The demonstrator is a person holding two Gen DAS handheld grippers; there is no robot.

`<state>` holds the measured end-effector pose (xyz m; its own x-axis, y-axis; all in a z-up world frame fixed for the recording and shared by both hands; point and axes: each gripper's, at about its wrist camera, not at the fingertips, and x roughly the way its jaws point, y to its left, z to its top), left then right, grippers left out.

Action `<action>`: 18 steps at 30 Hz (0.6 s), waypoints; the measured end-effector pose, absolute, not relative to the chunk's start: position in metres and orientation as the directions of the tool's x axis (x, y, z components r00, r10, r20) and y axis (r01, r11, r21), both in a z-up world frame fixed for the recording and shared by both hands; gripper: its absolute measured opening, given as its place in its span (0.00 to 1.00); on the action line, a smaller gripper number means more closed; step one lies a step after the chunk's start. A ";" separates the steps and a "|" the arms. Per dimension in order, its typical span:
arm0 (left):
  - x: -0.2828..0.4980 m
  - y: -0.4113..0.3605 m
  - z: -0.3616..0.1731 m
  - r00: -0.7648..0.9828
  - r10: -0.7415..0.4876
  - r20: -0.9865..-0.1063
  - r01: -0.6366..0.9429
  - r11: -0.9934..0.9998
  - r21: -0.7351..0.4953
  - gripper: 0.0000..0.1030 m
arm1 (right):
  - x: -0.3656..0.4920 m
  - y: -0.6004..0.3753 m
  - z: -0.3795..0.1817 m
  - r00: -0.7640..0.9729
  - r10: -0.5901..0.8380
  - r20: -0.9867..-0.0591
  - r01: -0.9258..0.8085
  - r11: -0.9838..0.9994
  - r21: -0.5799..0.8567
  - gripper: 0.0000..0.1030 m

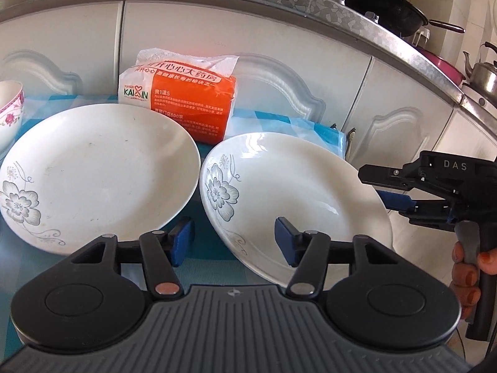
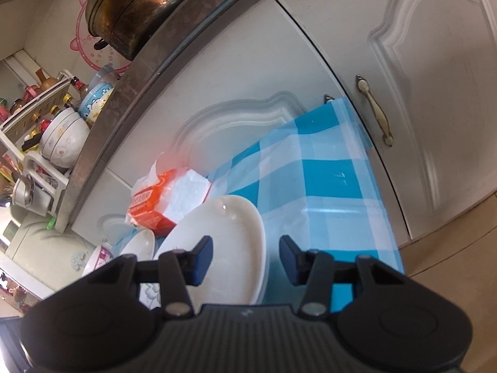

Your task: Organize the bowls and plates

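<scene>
— Looking along the left gripper (image 1: 234,237), what lies ahead?
— Two white plates side by side on a blue checked cloth (image 2: 326,180): the left plate (image 1: 96,174) flat, the right plate (image 1: 289,199) tilted, its near rim between the parted jaws. Whether the pads touch it cannot be told.
— And the right gripper (image 2: 245,259)?
— Its jaws straddle the same plate's rim (image 2: 236,233), apart, not clamped.
— Anything else?
— An orange tissue pack (image 1: 183,99) behind the plates, and a pink-flowered bowl (image 1: 9,108) at far left.
</scene>
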<state>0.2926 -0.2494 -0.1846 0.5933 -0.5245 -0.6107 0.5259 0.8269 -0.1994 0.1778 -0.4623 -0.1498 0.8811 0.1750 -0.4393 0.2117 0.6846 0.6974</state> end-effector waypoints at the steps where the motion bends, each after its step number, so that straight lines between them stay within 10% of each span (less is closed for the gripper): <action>1: 0.296 -0.252 -0.187 0.593 -0.524 -0.611 0.525 0.827 -0.199 0.60 | 0.180 -0.462 -0.151 0.879 0.183 -0.440 0.208 0.683 0.700 0.43; 18: 0.289 -0.268 -0.188 0.640 -0.498 -0.585 0.530 0.838 -0.133 0.40 | 0.191 -0.448 -0.146 0.832 0.188 -0.522 0.225 0.746 0.626 0.37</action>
